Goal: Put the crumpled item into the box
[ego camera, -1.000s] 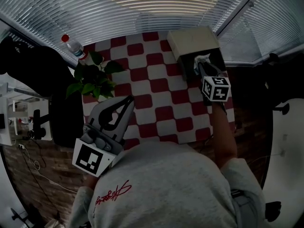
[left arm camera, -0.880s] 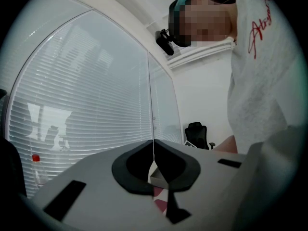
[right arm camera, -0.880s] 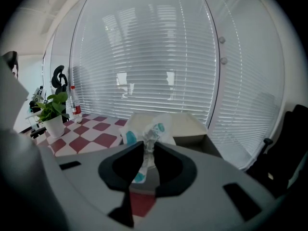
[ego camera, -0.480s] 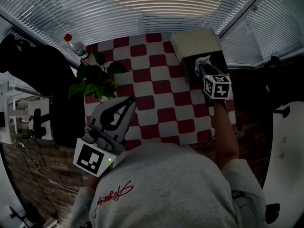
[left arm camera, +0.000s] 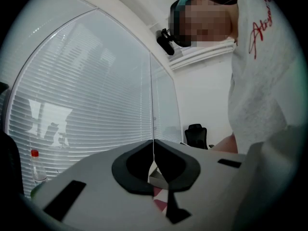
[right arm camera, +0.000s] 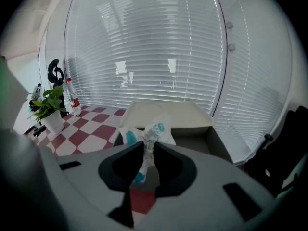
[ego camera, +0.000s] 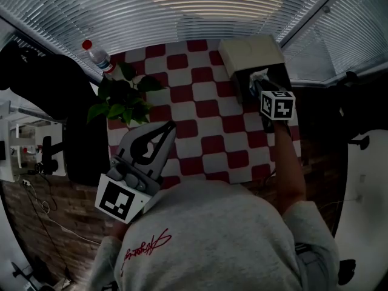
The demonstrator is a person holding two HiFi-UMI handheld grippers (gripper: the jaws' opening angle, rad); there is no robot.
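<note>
Little has changed over the last second: my right claw (right arm camera: 148, 151) has only edged a touch toward the box (ego camera: 280, 80) and tipped its nose down, with the same clamp on the crumpled wrapper (right arm camera: 150, 133). Both jaws pinch the wrapper across its waist. Its long axis runs along the jaws, so the white, teal-spotted end sticks out past the tips toward the raised cream lid (right arm camera: 166, 113). What matters for the drop is that the dark opening lies directly ahead and slightly to the right of the claw. From the head view the wrapper already looks to be above that opening, just on the near side of the lid, though I can't judge how high. I see nothing between wrapper and box. My left claw (left arm camera: 153, 163) is closed with nothing in it and held back near my body, well apart from the box, so the right hand is clearly the nearer one. The potted plant (ego camera: 124, 97) and water bottle (ego camera: 97, 54) stand at the far left of the checkered tabletop (ego camera: 200, 121), out of the way.
</note>
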